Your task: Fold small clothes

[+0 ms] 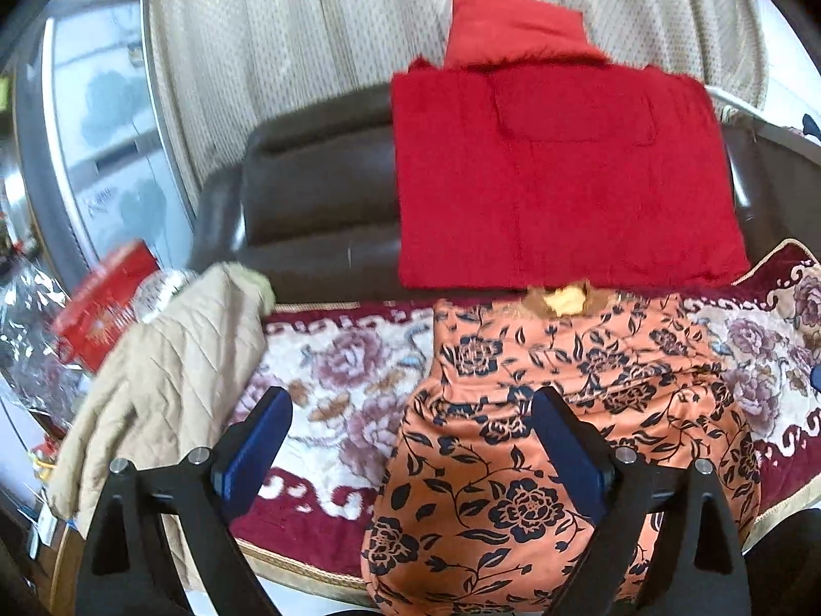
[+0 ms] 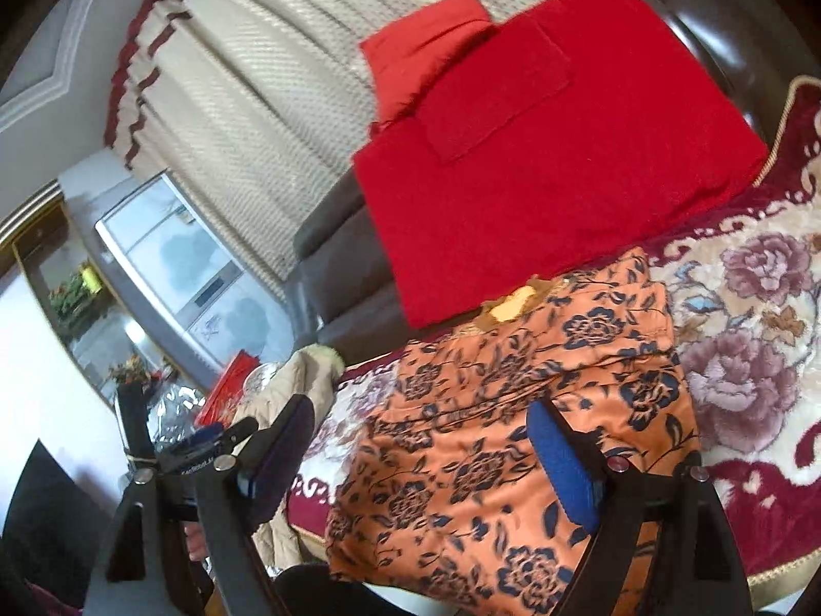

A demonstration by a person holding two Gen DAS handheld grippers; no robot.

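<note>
Both jaws spread, nothing pinched. Orange floral garment [image 1: 554, 436] lies on the floral cover [image 1: 328, 374], long axis running away; right hand-held gripper [image 2: 426, 457] sits over it, left hand-held gripper [image 1: 410, 441] over its left edge.

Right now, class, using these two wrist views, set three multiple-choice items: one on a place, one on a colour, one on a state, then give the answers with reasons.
1. Where does the beige quilted jacket lie?
A. On the red cloth
B. Left of the orange floral garment
C. Right of the floral garment

2. What colour is the large folded cloth on the sofa back?
A. Red
B. Green
C. White

3. How do the left gripper and right gripper stand?
A. Both clamp the garment
B. One holds the jacket
C. Both open, holding nothing

Answers: B, it drapes at the cover's left edge; A, plainly red; C, the pads stand apart, clear of the fabric.
</note>
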